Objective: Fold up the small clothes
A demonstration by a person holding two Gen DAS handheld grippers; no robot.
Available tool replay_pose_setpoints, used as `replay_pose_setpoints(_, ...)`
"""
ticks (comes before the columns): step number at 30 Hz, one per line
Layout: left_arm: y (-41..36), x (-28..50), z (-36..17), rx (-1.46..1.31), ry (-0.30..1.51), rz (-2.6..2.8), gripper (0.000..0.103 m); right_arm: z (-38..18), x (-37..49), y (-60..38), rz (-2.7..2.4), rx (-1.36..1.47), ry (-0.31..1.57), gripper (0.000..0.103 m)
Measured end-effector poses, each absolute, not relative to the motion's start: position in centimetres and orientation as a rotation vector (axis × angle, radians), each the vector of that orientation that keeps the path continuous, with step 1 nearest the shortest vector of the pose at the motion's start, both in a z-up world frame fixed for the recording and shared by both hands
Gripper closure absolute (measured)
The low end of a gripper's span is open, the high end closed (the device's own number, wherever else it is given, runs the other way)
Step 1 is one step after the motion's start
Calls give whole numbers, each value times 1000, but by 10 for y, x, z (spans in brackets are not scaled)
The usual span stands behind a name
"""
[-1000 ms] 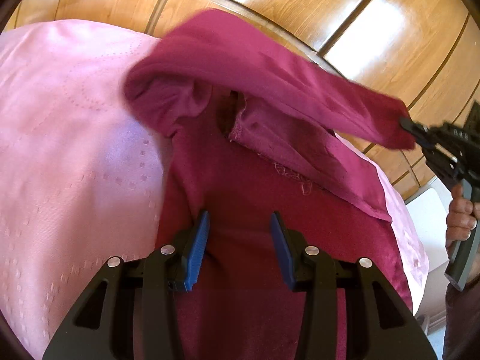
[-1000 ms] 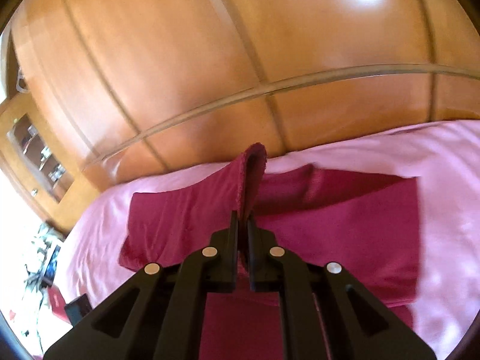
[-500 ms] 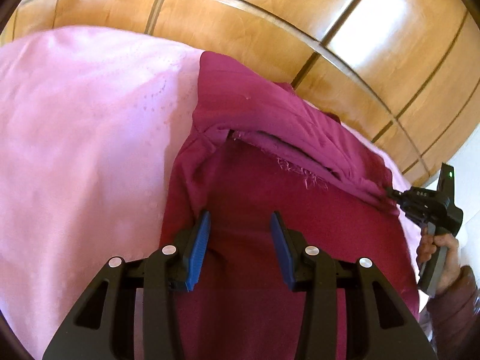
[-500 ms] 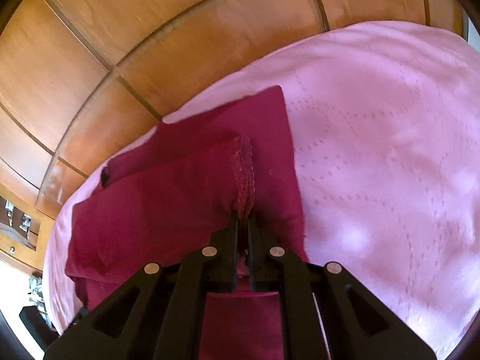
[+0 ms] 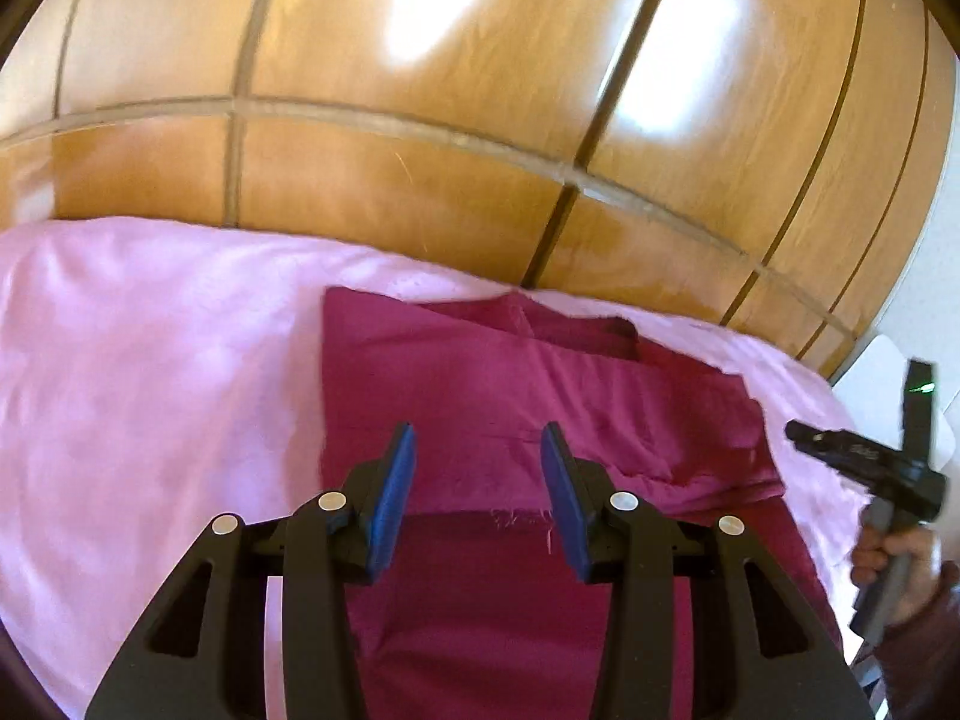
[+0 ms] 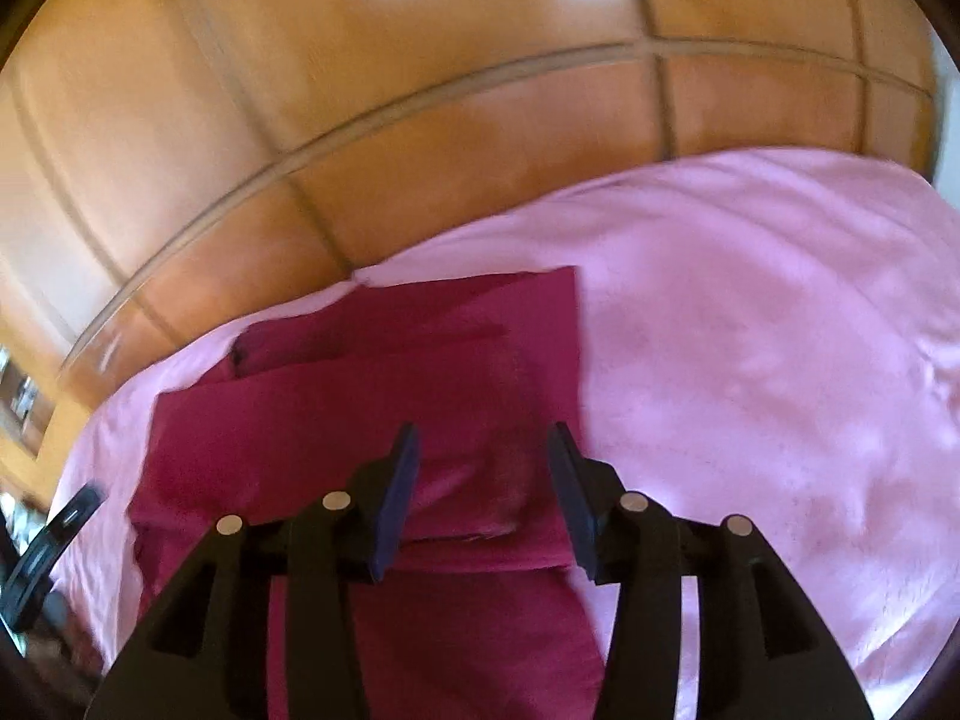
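Note:
A maroon garment lies folded flat on the pink bedsheet; one layer is laid over the rest, its frayed hem nearest me. My left gripper hovers open above the near hem with nothing between its blue pads. In the right wrist view the garment lies under my right gripper. Its jaws are opening and the pads stand clear of the cloth. The left wrist view shows the right gripper just off the garment's right edge, held by a hand.
Wooden panelling rises right behind the bed's far edge. The pink sheet spreads wide to the right of the garment in the right wrist view. A white object stands past the bed's right corner.
The right gripper carried the lifted part of the garment across, laid it down and let go. The left gripper rose and drew back, so more of the bed and wall shows.

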State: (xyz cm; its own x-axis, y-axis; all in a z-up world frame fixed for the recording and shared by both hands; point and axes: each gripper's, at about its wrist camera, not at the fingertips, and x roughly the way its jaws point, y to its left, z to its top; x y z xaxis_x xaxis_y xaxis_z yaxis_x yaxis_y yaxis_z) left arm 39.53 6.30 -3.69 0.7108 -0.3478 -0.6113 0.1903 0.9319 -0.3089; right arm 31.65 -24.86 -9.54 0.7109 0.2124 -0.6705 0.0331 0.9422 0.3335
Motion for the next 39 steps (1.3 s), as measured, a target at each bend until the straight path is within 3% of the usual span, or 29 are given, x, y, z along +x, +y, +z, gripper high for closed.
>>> replay_pose_setpoints(8,45,401,-99,-175,875,-285,61,-145,316,-207,148,125,941,61)
replay_pose_setpoints(15,58,393,-90,-241,874,-315,60,-144,310,-211,163,136,916,61)
replay_pose_setpoints(23,104,406,-51,-356,781,-262,60,-91,311,-204,197,157,814,39)
replay_pose_setpoints(25,115,426,-48,-393,788,-230,44,-84,324,-200,189,170,799,37)
replay_pose_setpoints(26,118,434,-47,-408,788,-222,43,-83,333,-197,177,166,794,37)
replay_pose_setpoints(35,131,518,-92,-555,975,-248,42,-108,368,-195,116,130,820,37)
replay_pose_setpoints(36,131,522,-97,-565,986,-248,47,-113,370,-196,107,125,825,37)
replay_pose_setpoints(37,131,526,-101,-571,978,-250,64,-117,370,-198,98,116,826,37)
replay_pose_setpoints(39,128,524,-97,-566,922,-260,73,-127,370,-201,80,96,828,37)
